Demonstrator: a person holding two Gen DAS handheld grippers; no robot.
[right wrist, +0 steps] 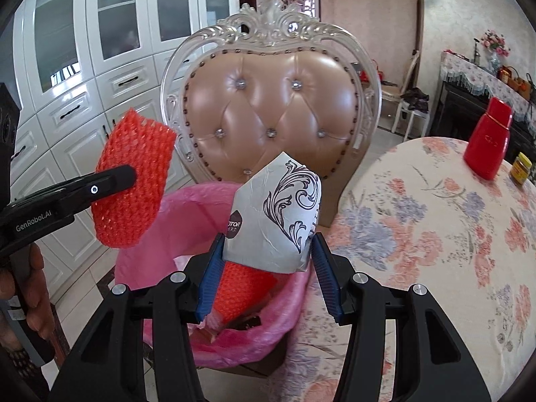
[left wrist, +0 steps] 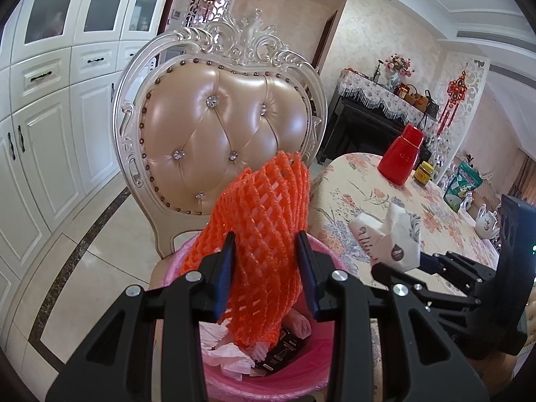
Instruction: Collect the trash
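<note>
Two grips — orange foam net (left wrist: pixel 264 221), crumpled white tissue pack (right wrist: pixel 278 214).

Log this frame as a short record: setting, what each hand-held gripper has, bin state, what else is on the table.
setting: dining room, chair behind a pink-lined bin, beside a floral table
left hand-held gripper: shut on orange foam net, above the bin
right hand-held gripper: shut on crumpled white paper pack, over the bin's edge
bin contents: tissue, dark wrapper, another orange net
table: red flask, small jar
</note>
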